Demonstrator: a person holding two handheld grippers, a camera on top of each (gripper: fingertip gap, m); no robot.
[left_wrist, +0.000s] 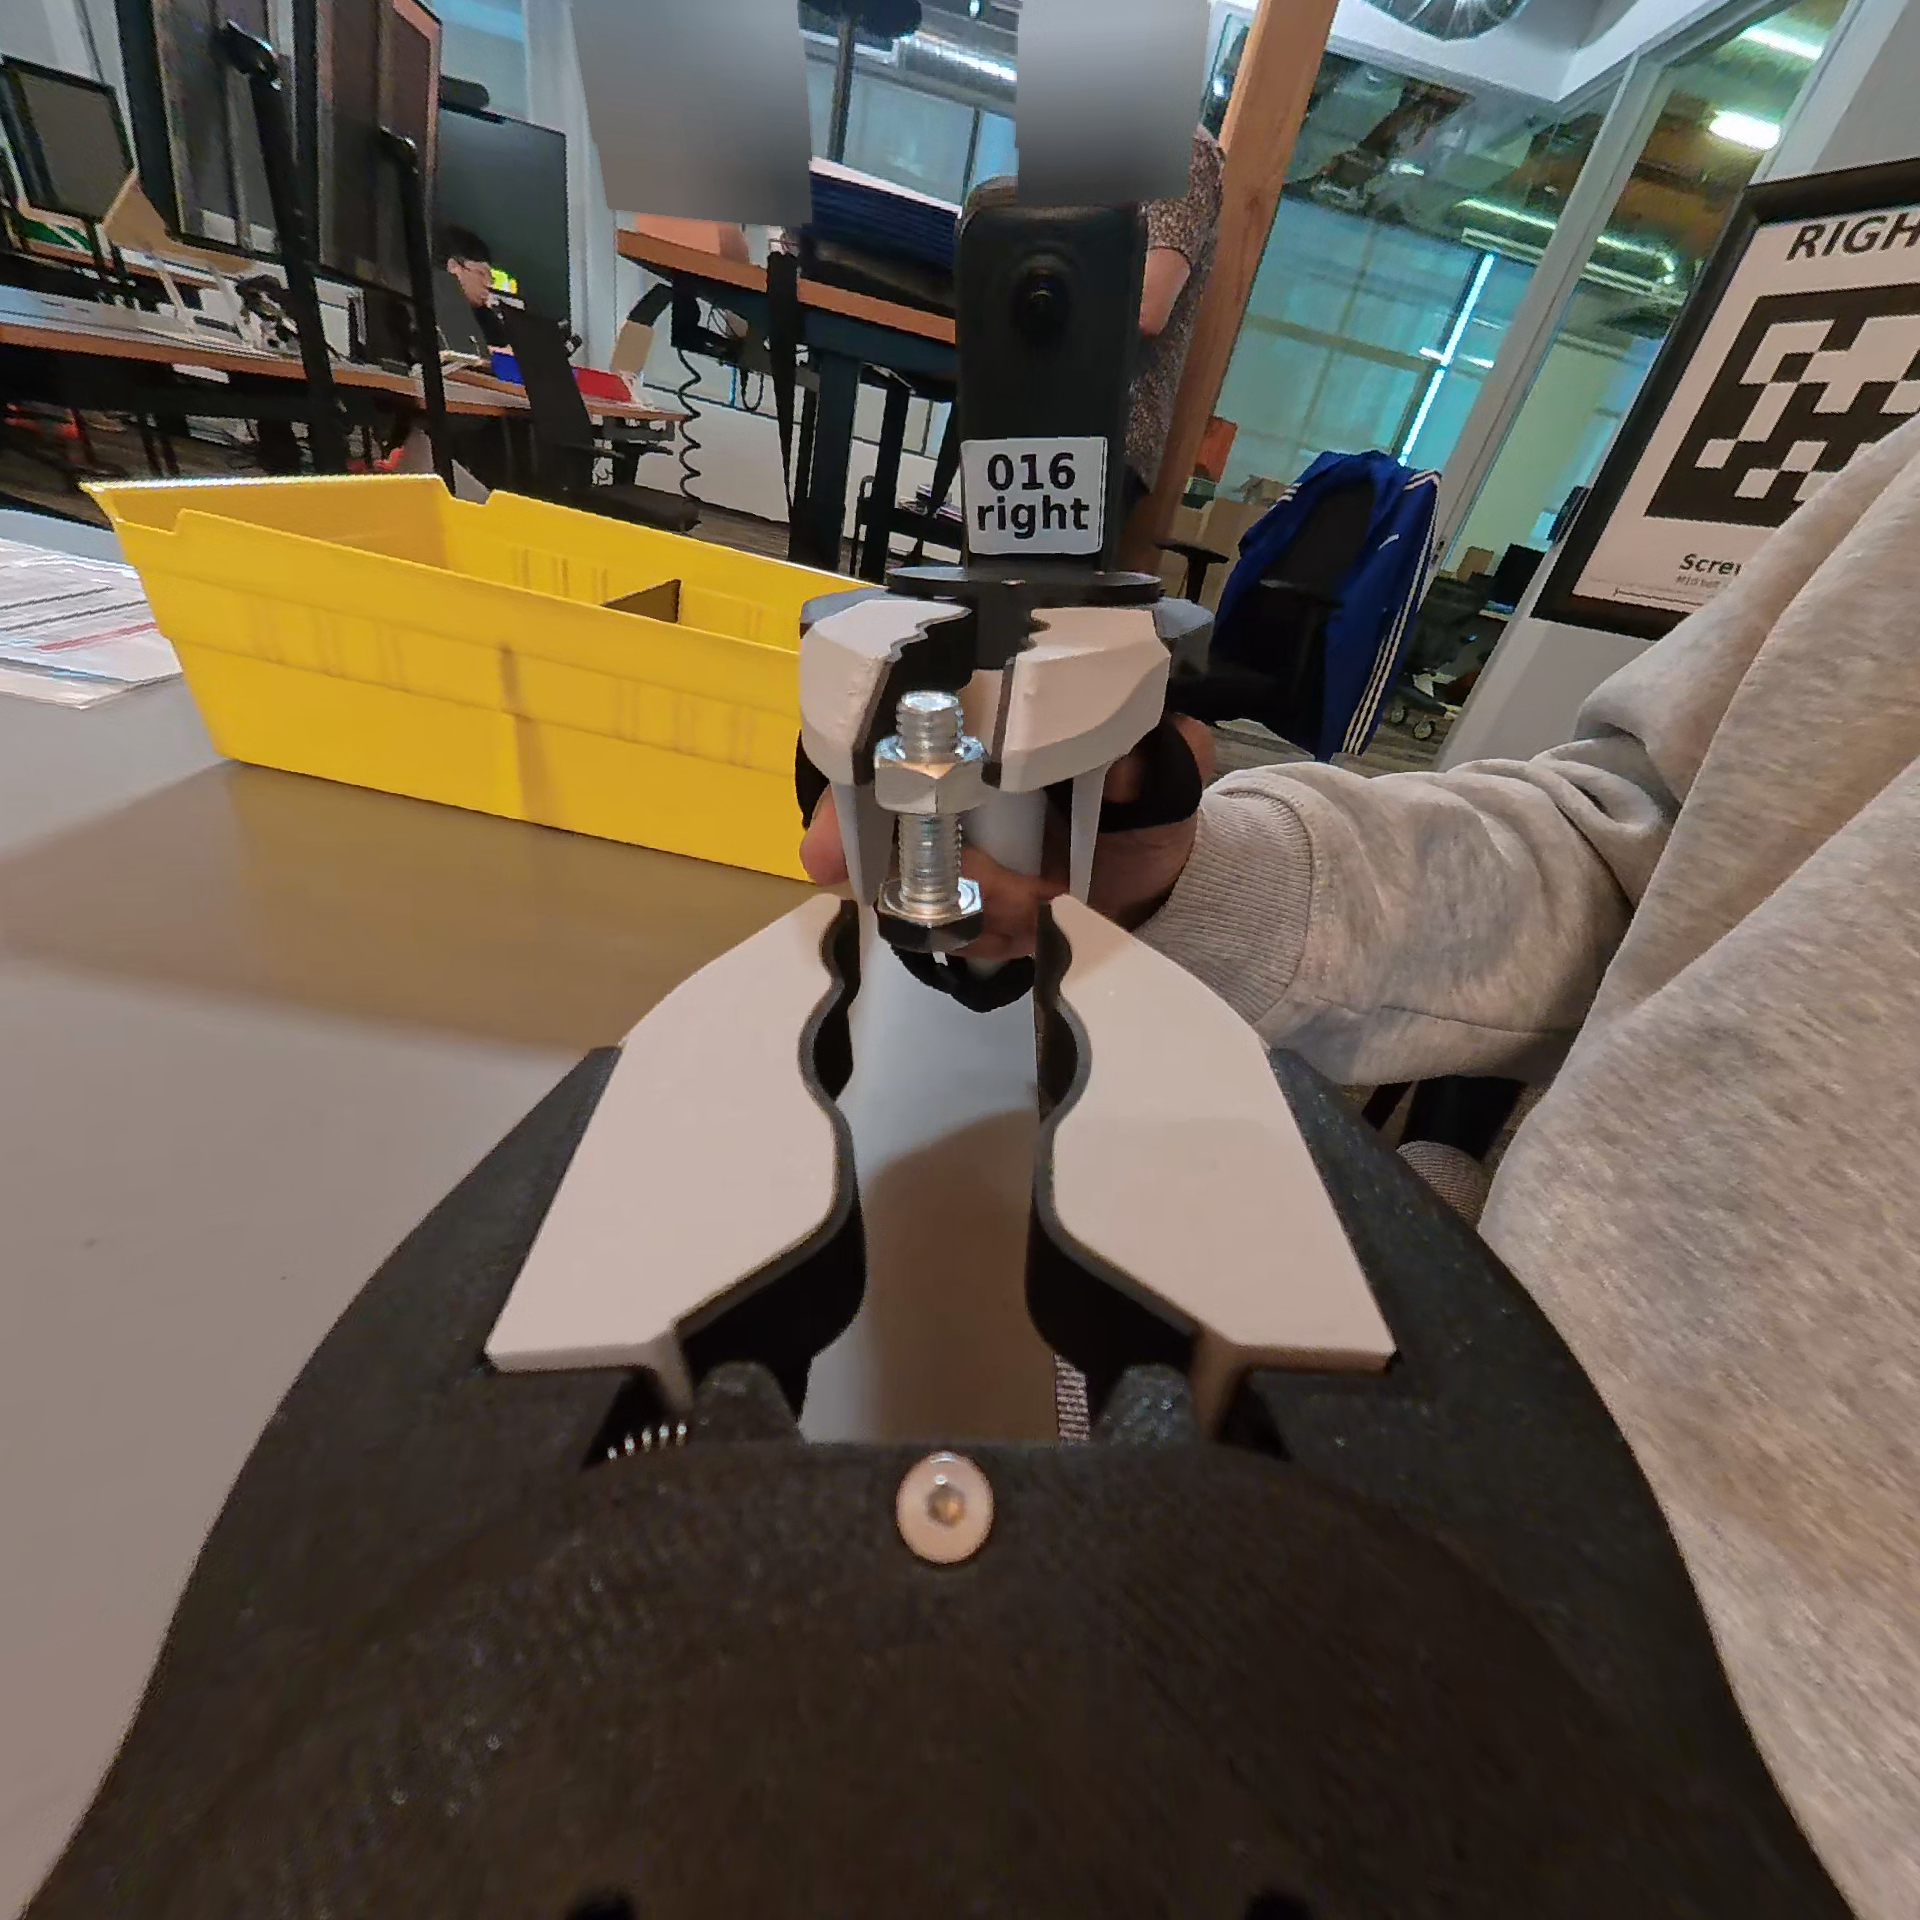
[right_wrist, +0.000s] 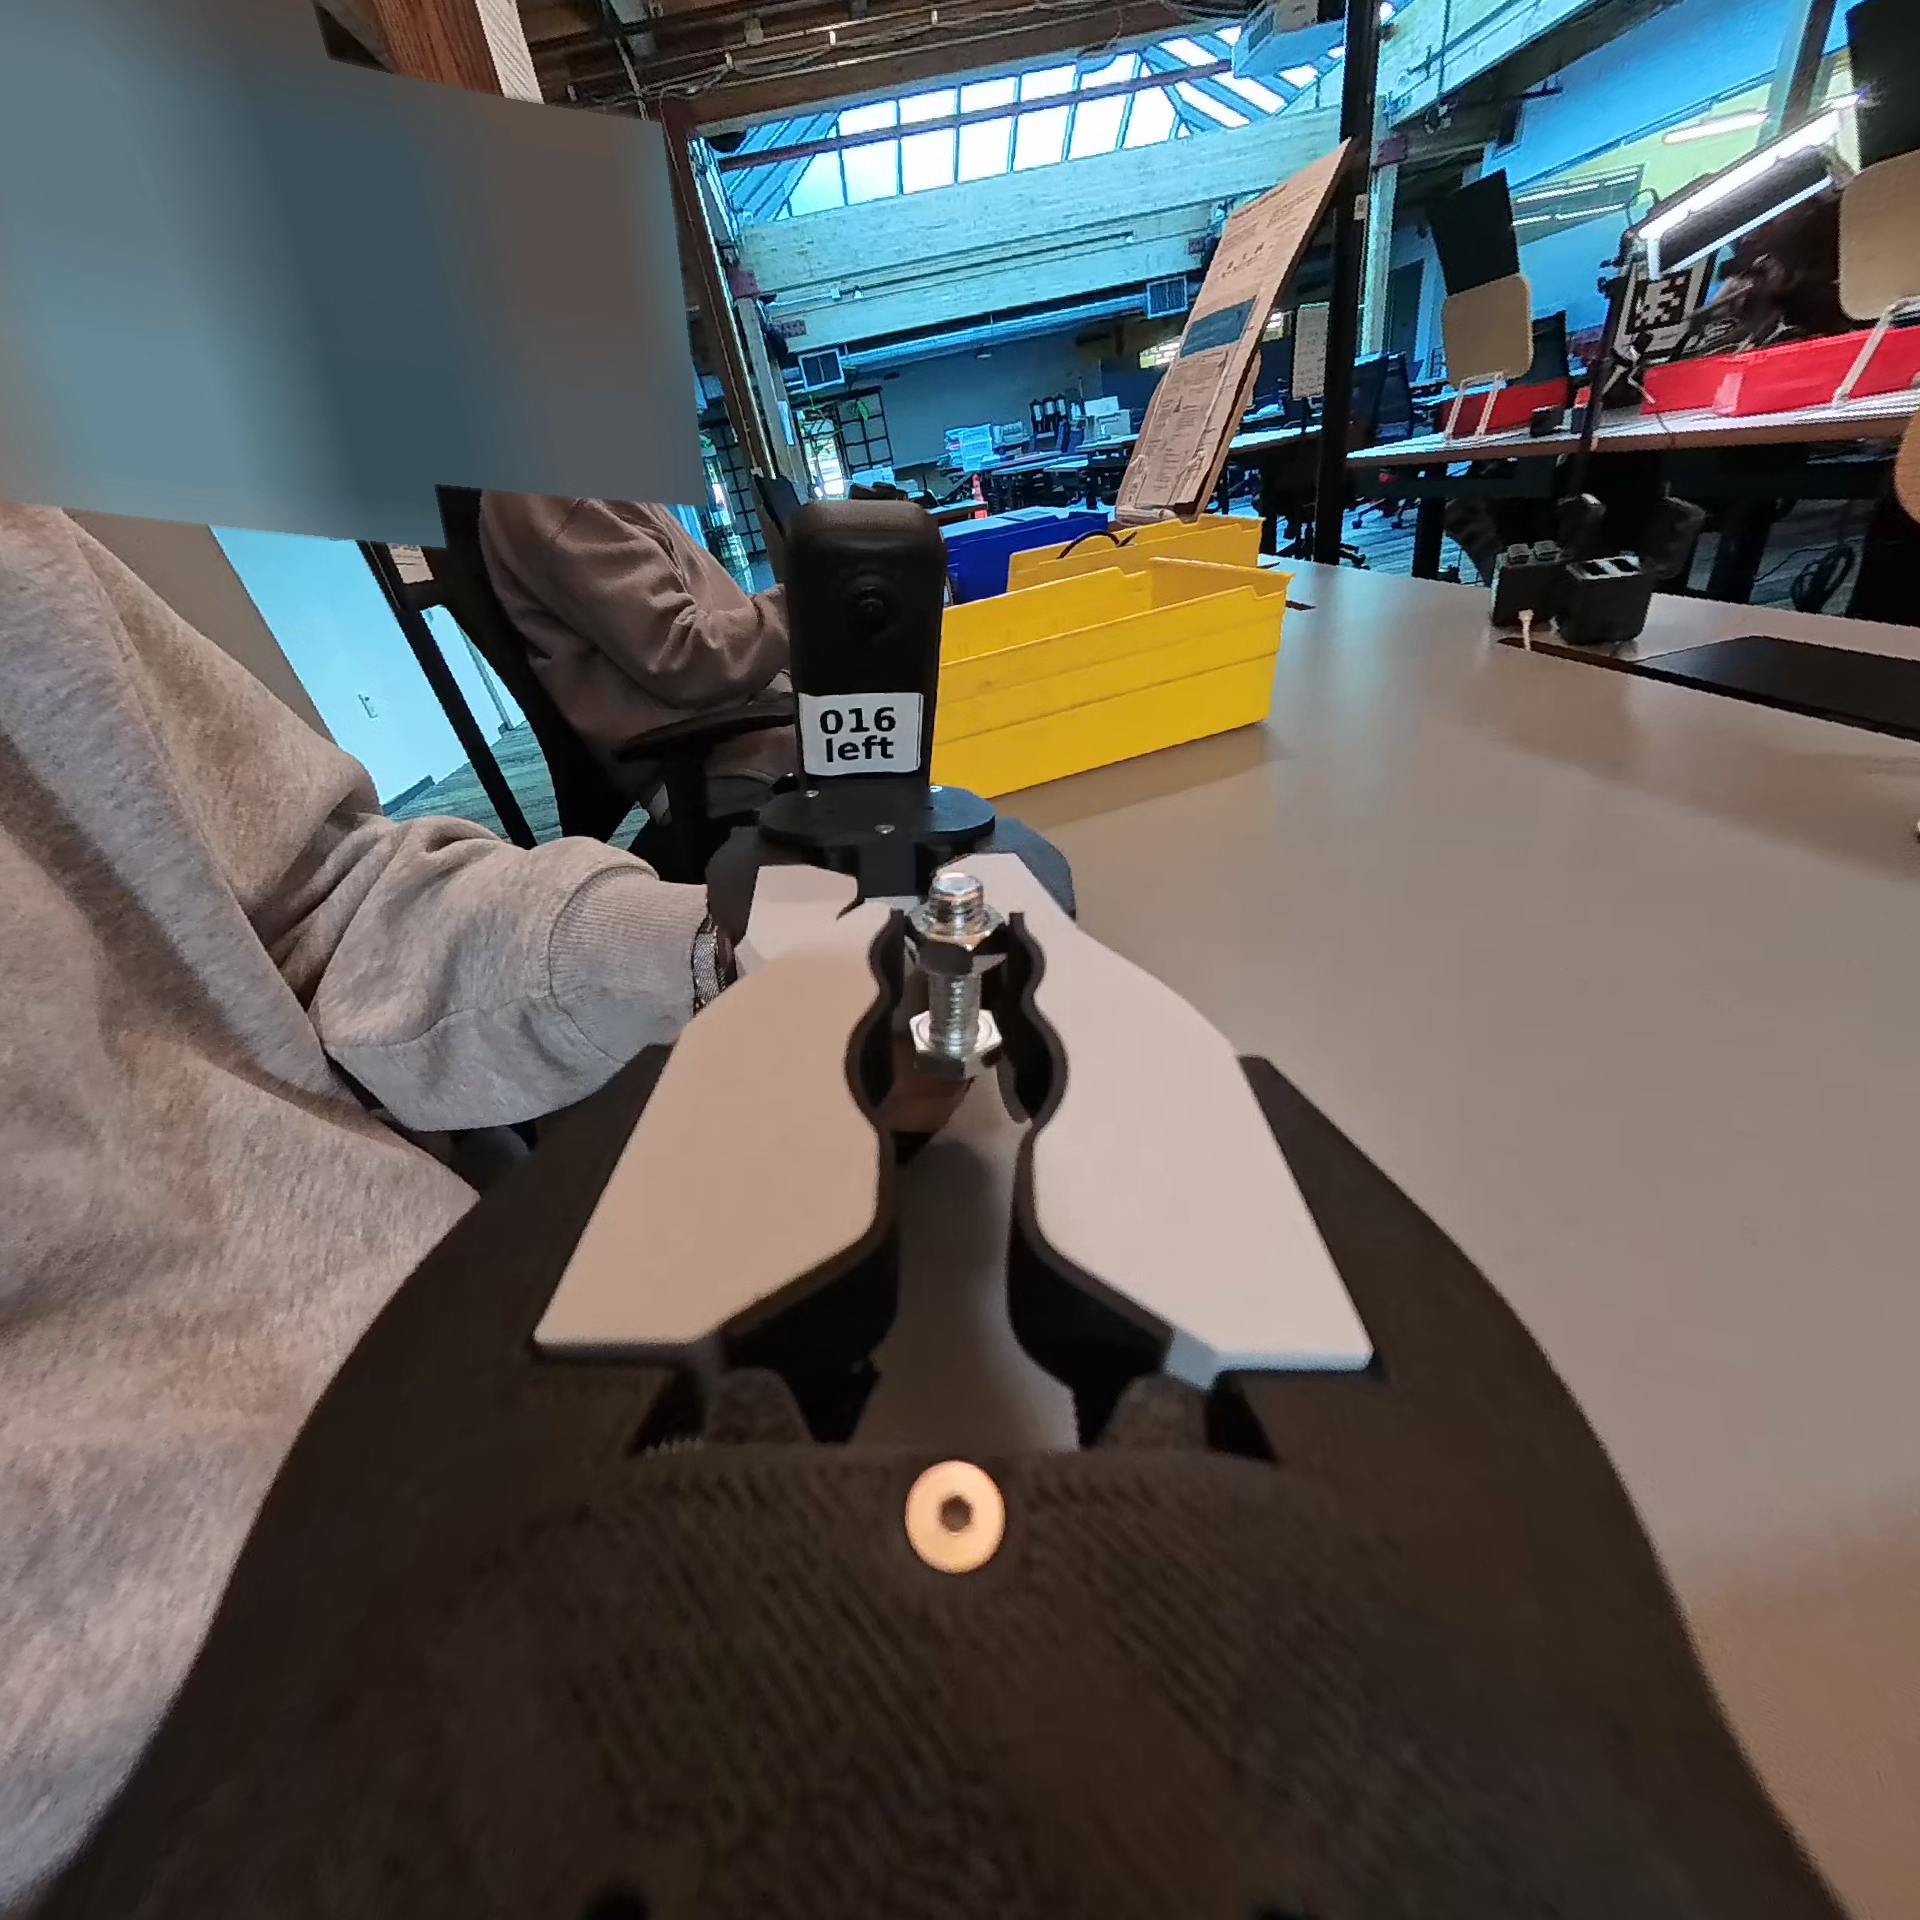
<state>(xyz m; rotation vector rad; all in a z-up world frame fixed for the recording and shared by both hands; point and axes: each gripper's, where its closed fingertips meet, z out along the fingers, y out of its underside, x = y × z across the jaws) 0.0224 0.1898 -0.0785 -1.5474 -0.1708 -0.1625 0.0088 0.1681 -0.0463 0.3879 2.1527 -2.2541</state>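
A silver bolt (left_wrist: 928, 831) stands upright, head down, with a hex nut (left_wrist: 928, 774) threaded partway along it. My right gripper (right_wrist: 953, 930) is shut on the nut (right_wrist: 951, 932) and holds the bolt (right_wrist: 951, 997) above the table. It shows facing the camera in the left wrist view (left_wrist: 930, 769). My left gripper (left_wrist: 945, 914) is open, its two tips level with the bolt head (left_wrist: 928, 904) and on either side of it, with a gap on each side. It lies just beyond the bolt in the right wrist view (right_wrist: 914, 883).
A yellow bin (left_wrist: 416, 665) stands on the grey table (left_wrist: 260, 1039) behind the grippers; it also shows in the right wrist view (right_wrist: 1101, 665). A person's grey sleeve (left_wrist: 1455, 883) fills the right side. A marker board (left_wrist: 1808, 395) and black boxes (right_wrist: 1569, 603) stand farther off. Less than 4 cm separates the two grippers' tips.
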